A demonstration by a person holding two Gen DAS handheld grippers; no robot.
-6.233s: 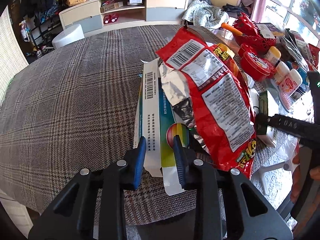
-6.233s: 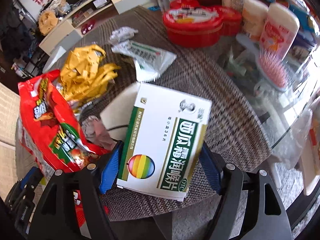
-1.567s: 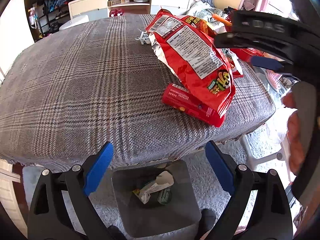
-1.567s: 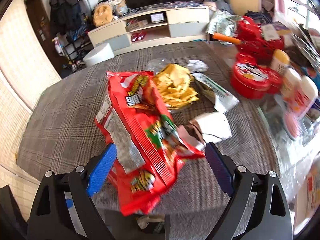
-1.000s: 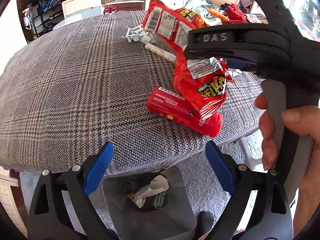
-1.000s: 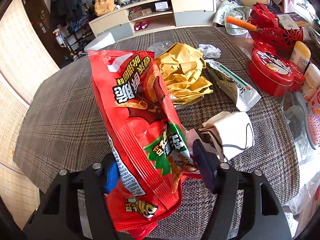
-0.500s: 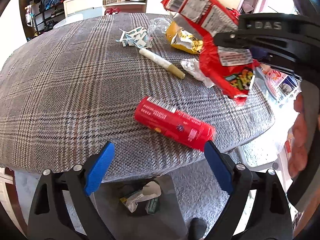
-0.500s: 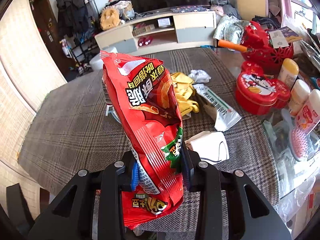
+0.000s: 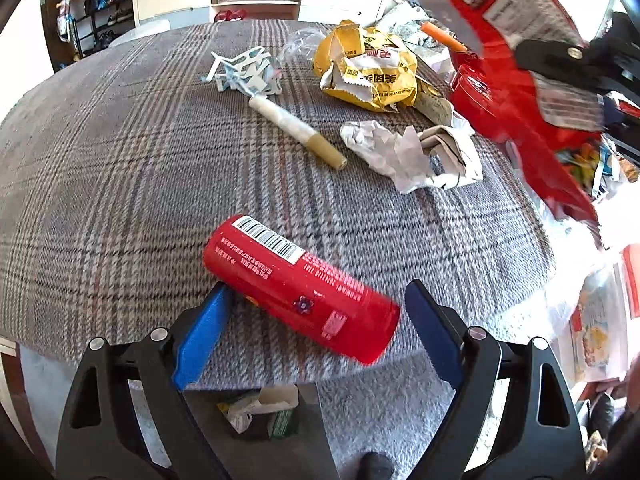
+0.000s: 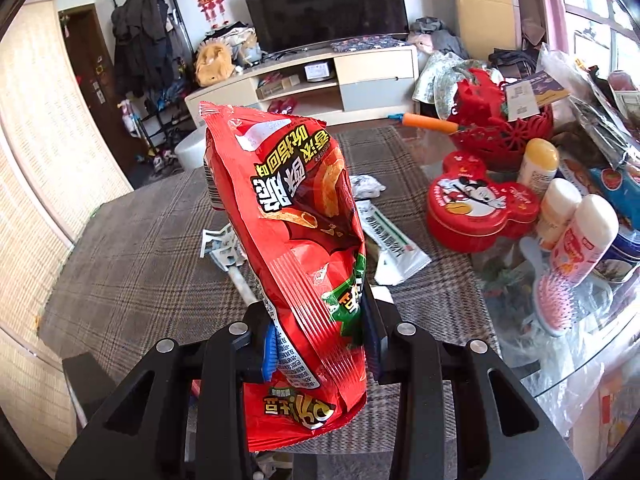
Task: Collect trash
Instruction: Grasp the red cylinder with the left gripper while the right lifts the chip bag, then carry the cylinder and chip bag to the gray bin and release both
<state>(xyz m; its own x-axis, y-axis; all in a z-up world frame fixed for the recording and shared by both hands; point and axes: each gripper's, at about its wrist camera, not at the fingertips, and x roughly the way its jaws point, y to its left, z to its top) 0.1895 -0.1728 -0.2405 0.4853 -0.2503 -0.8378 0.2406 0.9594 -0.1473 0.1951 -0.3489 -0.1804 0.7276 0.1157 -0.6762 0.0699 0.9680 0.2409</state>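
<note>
A round table under a grey plaid cloth (image 9: 120, 168) carries the litter. Between the spread fingers of the left gripper (image 9: 316, 332) a red can (image 9: 296, 292) lies on its side near the table's edge. Beyond it rest a paper-wrapped stick (image 9: 296, 130), a crumpled white paper (image 9: 408, 152), a scrunched yellow wrapper (image 9: 368, 68) and a pale blue plastic scrap (image 9: 244, 70). To the right of the right gripper (image 10: 320, 344) stand a red tin (image 10: 480, 208), bottles (image 10: 580, 236) and a hairbrush (image 10: 556, 300) on bare glass.
</note>
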